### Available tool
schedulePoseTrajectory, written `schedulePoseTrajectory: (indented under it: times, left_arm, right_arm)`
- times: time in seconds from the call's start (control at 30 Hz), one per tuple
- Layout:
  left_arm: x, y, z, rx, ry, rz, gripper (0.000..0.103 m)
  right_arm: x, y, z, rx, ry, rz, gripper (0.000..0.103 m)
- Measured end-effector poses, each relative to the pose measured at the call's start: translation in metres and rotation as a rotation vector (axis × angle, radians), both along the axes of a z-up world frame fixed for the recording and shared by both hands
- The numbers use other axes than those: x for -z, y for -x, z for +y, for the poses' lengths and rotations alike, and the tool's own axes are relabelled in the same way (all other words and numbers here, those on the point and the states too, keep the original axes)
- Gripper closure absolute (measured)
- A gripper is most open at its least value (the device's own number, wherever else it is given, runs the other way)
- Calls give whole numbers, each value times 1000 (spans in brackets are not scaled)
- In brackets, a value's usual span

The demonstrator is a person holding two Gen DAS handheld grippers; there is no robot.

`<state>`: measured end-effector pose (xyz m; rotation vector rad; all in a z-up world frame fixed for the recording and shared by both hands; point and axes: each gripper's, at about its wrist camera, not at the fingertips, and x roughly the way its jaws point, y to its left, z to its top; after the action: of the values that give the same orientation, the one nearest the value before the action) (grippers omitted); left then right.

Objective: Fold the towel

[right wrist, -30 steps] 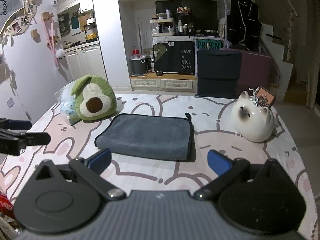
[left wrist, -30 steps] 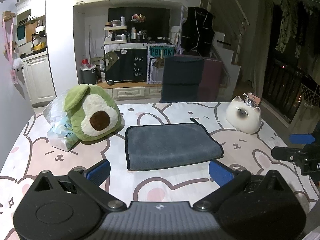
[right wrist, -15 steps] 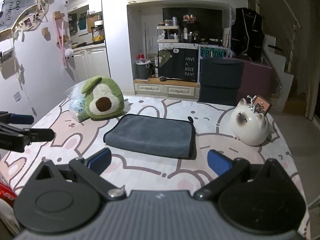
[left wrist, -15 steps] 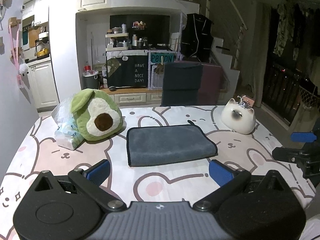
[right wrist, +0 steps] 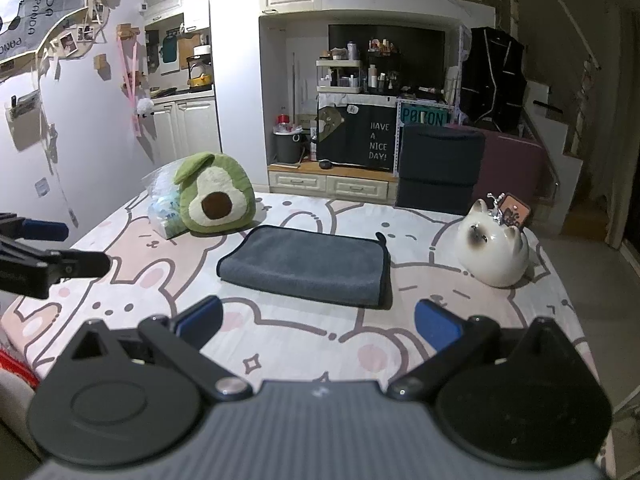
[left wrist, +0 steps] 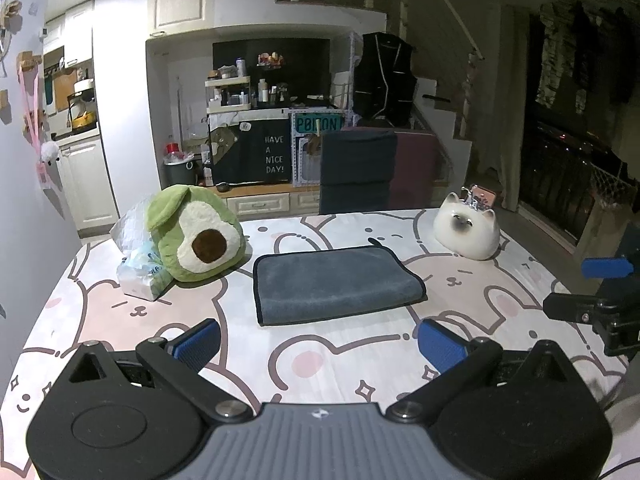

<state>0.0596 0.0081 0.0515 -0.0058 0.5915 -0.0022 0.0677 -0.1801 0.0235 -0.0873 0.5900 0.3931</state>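
A grey towel (left wrist: pixel 336 284) lies folded into a flat rectangle in the middle of the table; it also shows in the right wrist view (right wrist: pixel 308 264). My left gripper (left wrist: pixel 318 346) is open and empty, held back from the towel's near edge. My right gripper (right wrist: pixel 316 320) is open and empty, also short of the towel. The right gripper shows at the right edge of the left wrist view (left wrist: pixel 596 292), and the left gripper at the left edge of the right wrist view (right wrist: pixel 44 252).
The table (left wrist: pixel 280 364) has a bunny-print cover. A green avocado plush (left wrist: pixel 196 240) and a plastic bag (left wrist: pixel 138 268) sit left of the towel. A white cat-shaped ceramic (left wrist: pixel 468 232) sits to its right. A dark chair (left wrist: pixel 356 172) stands behind the table.
Both grippers have pulled back and risen away from the towel, which now looks smaller and farther. The towel has not moved.
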Motion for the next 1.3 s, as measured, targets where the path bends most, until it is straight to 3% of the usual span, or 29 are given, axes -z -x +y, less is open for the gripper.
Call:
schedulePoseTrajectory:
  times: [0.63, 1.3]
  left_arm:
    - [25, 36, -7, 37, 8, 37, 0]
    - [33, 60, -9, 23, 19, 15, 0]
  right_arm:
    - [12, 38, -6, -16, -4, -13, 0]
    - [21, 67, -7, -36, 3, -56, 0]
